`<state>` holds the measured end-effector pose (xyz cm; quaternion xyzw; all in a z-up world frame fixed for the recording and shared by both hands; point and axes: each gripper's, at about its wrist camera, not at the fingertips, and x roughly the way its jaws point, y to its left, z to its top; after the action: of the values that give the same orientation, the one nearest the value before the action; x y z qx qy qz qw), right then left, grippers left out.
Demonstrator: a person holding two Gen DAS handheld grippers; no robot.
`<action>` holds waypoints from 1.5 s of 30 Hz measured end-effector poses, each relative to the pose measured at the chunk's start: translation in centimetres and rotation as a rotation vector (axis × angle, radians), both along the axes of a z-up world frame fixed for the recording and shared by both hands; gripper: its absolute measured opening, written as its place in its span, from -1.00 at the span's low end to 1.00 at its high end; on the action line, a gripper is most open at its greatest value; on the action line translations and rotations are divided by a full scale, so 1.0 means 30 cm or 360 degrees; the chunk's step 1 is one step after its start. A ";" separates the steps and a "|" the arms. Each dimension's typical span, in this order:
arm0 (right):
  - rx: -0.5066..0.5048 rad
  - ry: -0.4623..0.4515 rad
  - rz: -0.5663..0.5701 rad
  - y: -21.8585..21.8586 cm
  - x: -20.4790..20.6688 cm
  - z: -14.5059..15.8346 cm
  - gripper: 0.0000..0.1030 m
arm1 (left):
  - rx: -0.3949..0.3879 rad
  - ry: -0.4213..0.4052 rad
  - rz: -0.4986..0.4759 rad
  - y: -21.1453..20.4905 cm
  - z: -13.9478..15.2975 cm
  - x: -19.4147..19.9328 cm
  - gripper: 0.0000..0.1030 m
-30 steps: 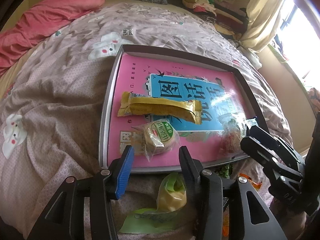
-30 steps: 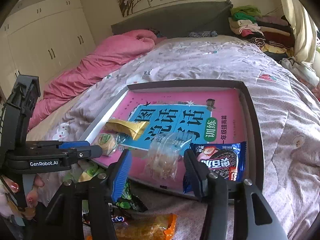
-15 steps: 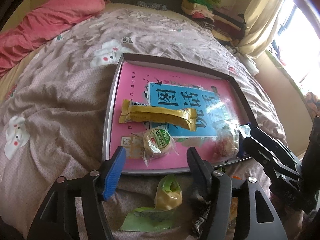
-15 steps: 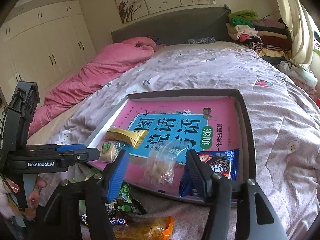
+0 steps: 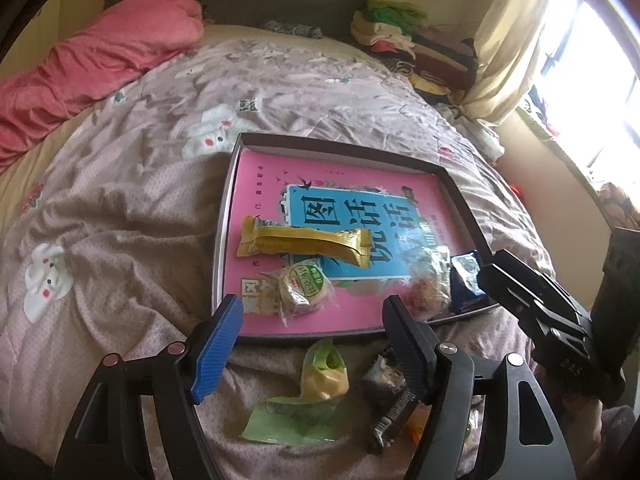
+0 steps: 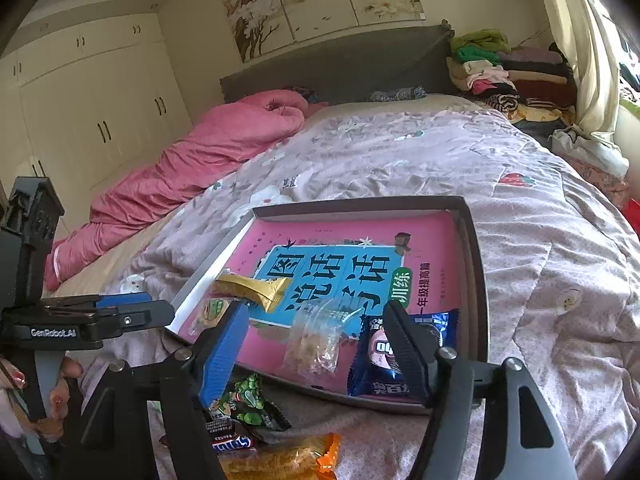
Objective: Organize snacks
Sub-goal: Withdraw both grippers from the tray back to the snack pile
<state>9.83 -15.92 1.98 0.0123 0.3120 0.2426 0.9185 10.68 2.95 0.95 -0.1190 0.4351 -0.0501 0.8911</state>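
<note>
Blue-padded left gripper (image 5: 312, 344) opening, nothing between its jaws; right gripper (image 6: 316, 344) likewise opening, empty. Round cake (image 5: 304, 286) and clear packet (image 6: 316, 340) lie inside tray's near rim (image 5: 304, 338). Loose snacks (image 6: 244, 404) crowd quilt (image 5: 120, 220) below; tray's far half bare.

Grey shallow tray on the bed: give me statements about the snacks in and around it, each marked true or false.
1. A long gold-wrapped bar lies inside the grey shallow tray. True.
2. The round green-labelled cake in clear wrap sits outside the tray on the quilt. False: it lies inside, near the front edge.
3. A blue cookie packet lies in the tray's near right corner. True.
4. The tray holds no snacks. False: at least four packets lie in it.
5. A green-and-yellow packet lies on the quilt in front of the tray. True.
</note>
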 end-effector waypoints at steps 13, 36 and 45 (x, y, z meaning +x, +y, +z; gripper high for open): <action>0.0108 -0.0034 -0.0122 -0.090 -0.020 0.032 0.50 | 0.0017 -0.0045 -0.0075 -0.028 0.015 -0.039 0.53; 0.0133 0.0057 -0.0145 -0.098 -0.097 0.005 0.55 | 0.0006 -0.0005 -0.0209 -0.051 -0.010 -0.113 0.54; 0.0085 0.0041 -0.0158 -0.079 -0.128 -0.001 0.55 | -0.0001 0.0009 -0.0268 -0.078 -0.020 -0.129 0.54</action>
<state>5.99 -18.29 1.96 0.0556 0.3163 0.2048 0.9246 6.81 0.59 0.37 -0.0824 0.4459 -0.1246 0.8825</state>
